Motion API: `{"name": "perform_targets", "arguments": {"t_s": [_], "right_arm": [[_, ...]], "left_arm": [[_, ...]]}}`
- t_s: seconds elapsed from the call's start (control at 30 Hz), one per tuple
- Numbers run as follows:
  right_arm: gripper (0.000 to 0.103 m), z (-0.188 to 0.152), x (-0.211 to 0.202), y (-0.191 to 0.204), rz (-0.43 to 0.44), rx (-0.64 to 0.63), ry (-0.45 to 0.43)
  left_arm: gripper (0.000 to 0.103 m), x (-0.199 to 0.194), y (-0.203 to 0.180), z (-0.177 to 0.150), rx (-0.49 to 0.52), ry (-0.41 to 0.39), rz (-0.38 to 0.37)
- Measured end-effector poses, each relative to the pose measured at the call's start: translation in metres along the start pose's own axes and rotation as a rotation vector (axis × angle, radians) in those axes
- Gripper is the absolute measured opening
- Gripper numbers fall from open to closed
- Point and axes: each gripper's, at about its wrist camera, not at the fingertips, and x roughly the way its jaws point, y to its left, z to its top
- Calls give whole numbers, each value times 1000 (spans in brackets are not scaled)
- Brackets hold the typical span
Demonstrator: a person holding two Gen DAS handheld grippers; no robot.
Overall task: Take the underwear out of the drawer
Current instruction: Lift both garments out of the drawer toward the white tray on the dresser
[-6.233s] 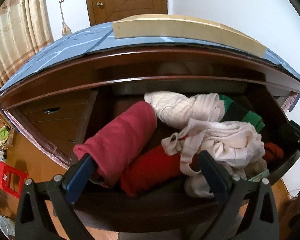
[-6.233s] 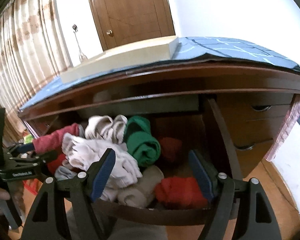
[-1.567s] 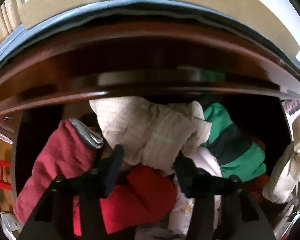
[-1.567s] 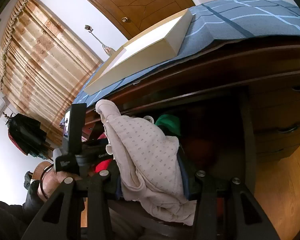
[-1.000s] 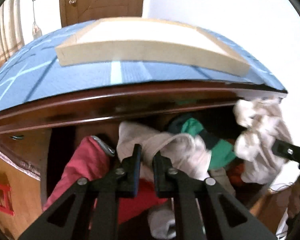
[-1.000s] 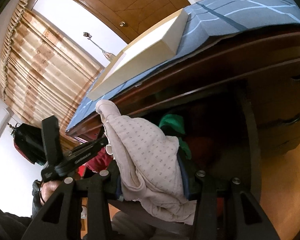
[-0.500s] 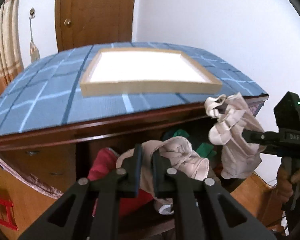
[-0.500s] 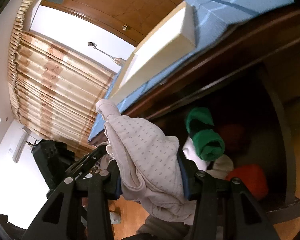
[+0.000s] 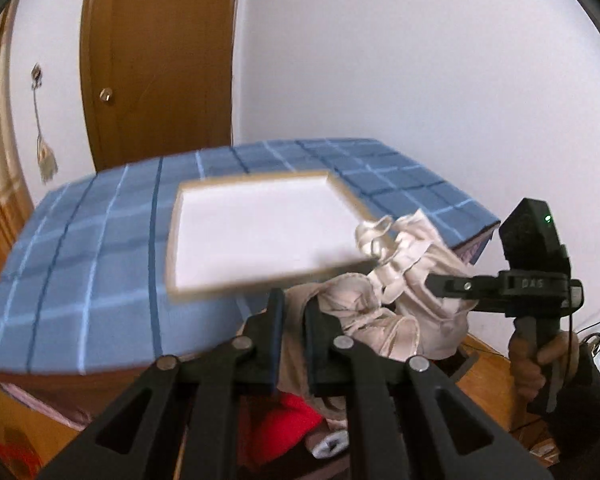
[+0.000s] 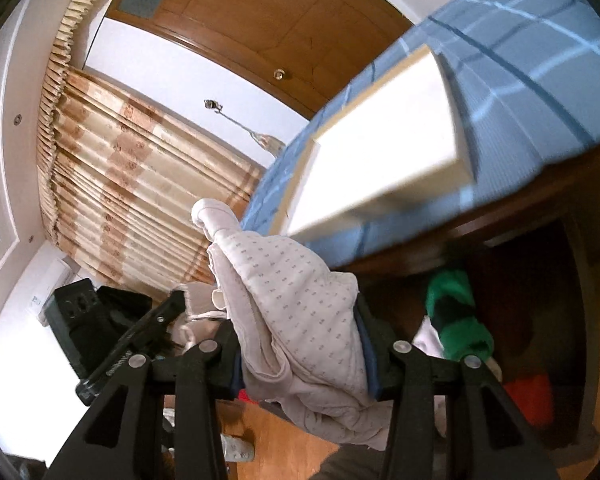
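My left gripper (image 9: 294, 314) is shut on a pale cream piece of underwear (image 9: 356, 312) and holds it up at the level of the dresser top. My right gripper (image 10: 296, 328) is shut on a dotted cream piece of underwear (image 10: 296, 304) that hangs between its fingers; it also shows at the right of the left wrist view (image 9: 420, 264). The open drawer (image 10: 556, 320) lies below, with a green roll (image 10: 456, 316) and red clothes (image 10: 528, 396) in it. Red cloth (image 9: 284, 428) shows under my left gripper.
A shallow white tray with a wooden rim (image 9: 260, 232) sits on the blue checked cloth (image 9: 80, 280) over the dresser top. A wooden door (image 9: 156, 64) and a striped curtain (image 10: 120, 184) stand behind. The wooden floor (image 10: 276, 436) is below.
Both grippers have risen with their cloths, from the drawer's height to above the dresser top. The tray is now seen from above. The left cloth has come clear of the drawer.
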Motion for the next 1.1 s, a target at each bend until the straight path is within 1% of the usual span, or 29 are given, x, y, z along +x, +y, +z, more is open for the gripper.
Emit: {"name": "perform_targets", "arguments": {"t_s": [0.17, 0.27, 0.3, 0.4, 0.47, 0.57, 0.63, 0.67, 0.77, 0.8, 0.87, 0.93, 1.0, 1.03, 1.1], "right_arm": [[47, 34, 7, 12, -21, 14, -36], [47, 61, 16, 16, -63, 34, -63], [47, 71, 21, 16, -76, 47, -71], [47, 103, 36, 9, -104, 105, -106], [47, 122, 50, 6, -132, 130, -131], [47, 148, 70, 0, -173, 170, -177], [47, 162, 86, -6, -207, 200, -197], [47, 168, 94, -8, -221, 216, -199], [47, 177, 121, -19, -284, 261, -192], [47, 180, 129, -24, -303, 286, -186], [47, 183, 142, -30, -314, 322, -178], [47, 187, 152, -30, -326, 324, -174], [47, 191, 164, -25, -327, 318, -164], [47, 192, 172, -23, -325, 328, -150], [49, 191, 182, -22, -319, 348, -133]], "left_arm": [[7, 2, 12, 53, 43, -54, 23], [7, 16, 21, 85, 65, -90, 52], [7, 25, 26, 98, 68, -97, 54], [7, 51, 34, 123, 88, -102, 59], [7, 72, 40, 139, 112, -117, 46], [7, 96, 42, 151, 177, -141, 31], [7, 115, 43, 152, 235, -156, 17], [7, 123, 45, 151, 250, -151, 9], [7, 147, 57, 136, 290, -111, -4], [7, 154, 60, 130, 310, -90, 6], [7, 169, 71, 113, 336, -37, 31], [7, 179, 81, 99, 348, 0, 55], [7, 188, 89, 90, 372, 47, 92], [7, 192, 94, 85, 377, 66, 125], [8, 200, 103, 78, 357, 113, 178]]}}
